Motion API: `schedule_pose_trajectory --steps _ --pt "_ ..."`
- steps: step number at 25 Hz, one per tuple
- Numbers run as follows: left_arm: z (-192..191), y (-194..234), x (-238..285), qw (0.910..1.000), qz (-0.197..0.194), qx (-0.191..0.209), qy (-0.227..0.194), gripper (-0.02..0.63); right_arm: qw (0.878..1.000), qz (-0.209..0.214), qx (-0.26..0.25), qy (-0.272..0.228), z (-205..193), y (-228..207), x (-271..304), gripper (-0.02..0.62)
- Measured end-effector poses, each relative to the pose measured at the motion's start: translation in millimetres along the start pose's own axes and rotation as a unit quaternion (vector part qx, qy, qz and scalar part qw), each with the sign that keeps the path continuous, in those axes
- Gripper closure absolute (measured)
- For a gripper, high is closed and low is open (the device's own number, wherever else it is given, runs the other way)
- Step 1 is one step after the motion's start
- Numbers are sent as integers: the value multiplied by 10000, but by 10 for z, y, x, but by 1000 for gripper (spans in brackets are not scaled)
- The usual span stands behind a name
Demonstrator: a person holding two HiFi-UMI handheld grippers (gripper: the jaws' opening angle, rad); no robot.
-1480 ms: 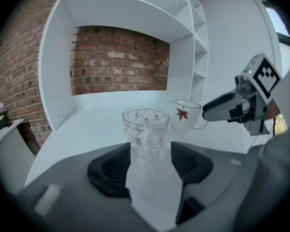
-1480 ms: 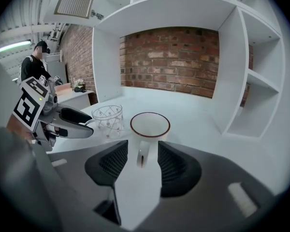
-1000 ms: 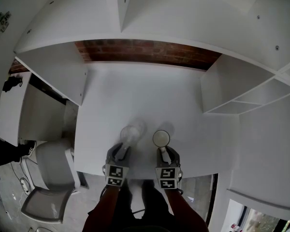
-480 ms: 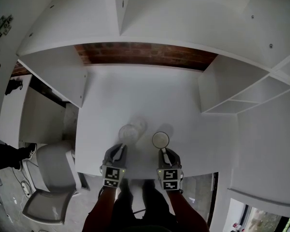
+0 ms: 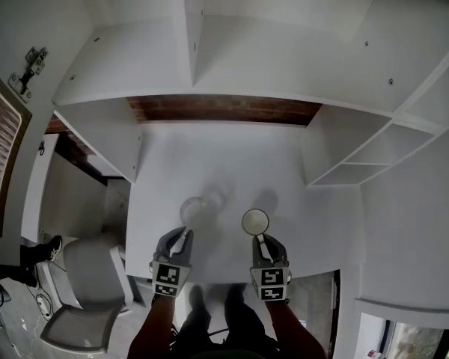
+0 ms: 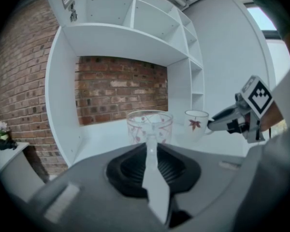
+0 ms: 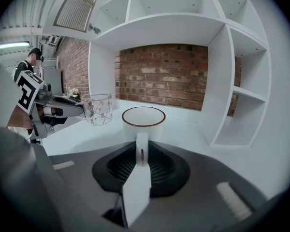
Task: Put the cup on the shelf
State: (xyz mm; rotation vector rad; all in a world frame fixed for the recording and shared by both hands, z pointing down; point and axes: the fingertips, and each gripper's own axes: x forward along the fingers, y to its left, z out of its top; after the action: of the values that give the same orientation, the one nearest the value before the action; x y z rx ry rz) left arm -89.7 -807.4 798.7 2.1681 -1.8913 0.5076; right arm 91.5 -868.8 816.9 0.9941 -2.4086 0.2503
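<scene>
White desk under white shelves, red brick wall behind

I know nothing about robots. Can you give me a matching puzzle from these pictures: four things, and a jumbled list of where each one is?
Things:
1. glass cup
2. white mug
3. brick wall
4. grey chair

Places:
A. standing left of the desk
B. handle pinched by the right gripper
C. behind the desk, under the shelf
D. held by the left gripper

Pairs: 1-D, 2-B, 3-C, 4-A
</scene>
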Motion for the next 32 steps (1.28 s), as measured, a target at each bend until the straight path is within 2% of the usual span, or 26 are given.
schedule_pose_trajectory --steps 7,15,32 --pt "513 152 -261 9994 27 223 -254 563 9994 -117 -64 -308 450 -1 -269 528" --pt "1108 244 -614 9982 -115 305 -506 565 9976 -267 -101 -624 971 -28 -671 528" --pt "2445 611 -1319 9899 64 612 -1275 565 9903 -251 -294 -1331 2112 -98 -1414 528"
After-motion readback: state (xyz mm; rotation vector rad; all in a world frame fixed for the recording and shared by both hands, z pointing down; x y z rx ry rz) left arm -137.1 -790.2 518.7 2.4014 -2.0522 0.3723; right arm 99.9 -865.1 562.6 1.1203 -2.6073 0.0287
